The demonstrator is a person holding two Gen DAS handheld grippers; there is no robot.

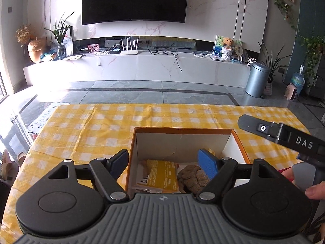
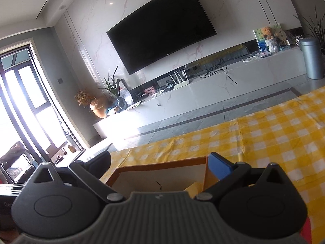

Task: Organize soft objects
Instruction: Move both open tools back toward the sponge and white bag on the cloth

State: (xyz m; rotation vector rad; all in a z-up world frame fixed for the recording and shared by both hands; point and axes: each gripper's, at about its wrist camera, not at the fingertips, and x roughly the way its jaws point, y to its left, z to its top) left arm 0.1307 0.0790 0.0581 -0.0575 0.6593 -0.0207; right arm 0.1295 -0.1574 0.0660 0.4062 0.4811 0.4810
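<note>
A living room with grey floor tiles, and nearest me a bench (image 1: 81,126) under a yellow-and-white checked cloth. On it sits an open cardboard box (image 1: 182,131), orange outside and white within. The left gripper (image 1: 165,163) hangs just above the box's near side, spread wide with nothing between its blue pads; one finger is outside the left wall, the other over the inside. Down in the box lie a yellow snack packet (image 1: 161,175) and, touching its right side, a brown knitted-looking soft lump (image 1: 192,180). To the right, a hand (image 1: 313,189) grips the handle of the right gripper (image 2: 160,161), which is also spread wide and holds nothing; it looks across the same box's corner, its right blue pad at the box's right wall. Beyond the bench the floor runs to a long white marble-look TV unit (image 1: 142,67) carrying a router (image 1: 129,51), cables and a teddy bear (image 1: 227,47), with a grey bin (image 1: 257,80) at its right end. A large dark television (image 1: 134,0) hangs on the wall above.
</note>
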